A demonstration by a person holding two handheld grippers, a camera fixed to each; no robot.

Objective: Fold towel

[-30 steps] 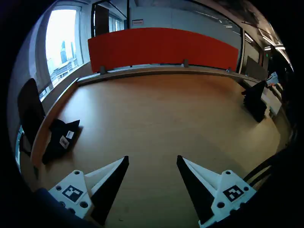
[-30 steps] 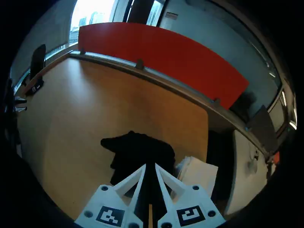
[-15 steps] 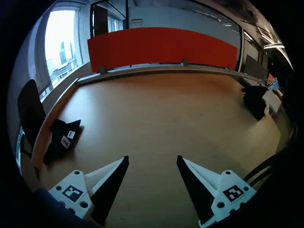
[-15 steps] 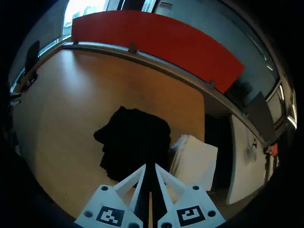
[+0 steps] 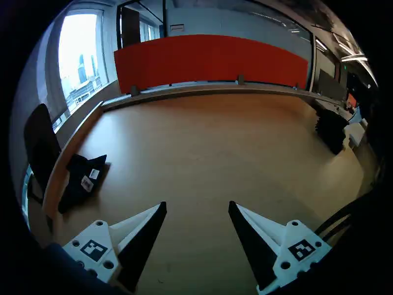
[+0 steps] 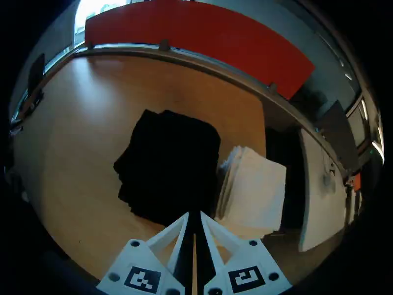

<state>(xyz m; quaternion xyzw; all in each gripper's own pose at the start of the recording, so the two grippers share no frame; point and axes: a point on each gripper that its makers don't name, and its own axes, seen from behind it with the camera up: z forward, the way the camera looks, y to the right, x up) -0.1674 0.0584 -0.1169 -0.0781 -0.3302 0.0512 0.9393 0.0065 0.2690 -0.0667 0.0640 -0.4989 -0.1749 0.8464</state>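
Observation:
A pile of black towels (image 6: 169, 162) lies on the wooden table (image 6: 88, 147) in the right gripper view, with a stack of white folded towels (image 6: 255, 189) touching its right side. My right gripper (image 6: 194, 221) is shut, its tips at the near edge of the black pile; whether they pinch cloth is hidden. In the left gripper view my left gripper (image 5: 196, 216) stands open above bare table (image 5: 206, 147) with nothing between its fingers. The black pile (image 5: 331, 130) sits far off at the right edge of that view.
A red divider (image 5: 211, 59) runs along the table's far edge. A black folded item with white tags (image 5: 81, 179) lies at the table's left edge, beside a dark chair (image 5: 39, 142). A white cabinet (image 6: 319, 196) stands to the right beyond the table.
In the right gripper view the black pile and white stack have moved up and grown as the gripper moved over them. The left gripper has barely shifted.

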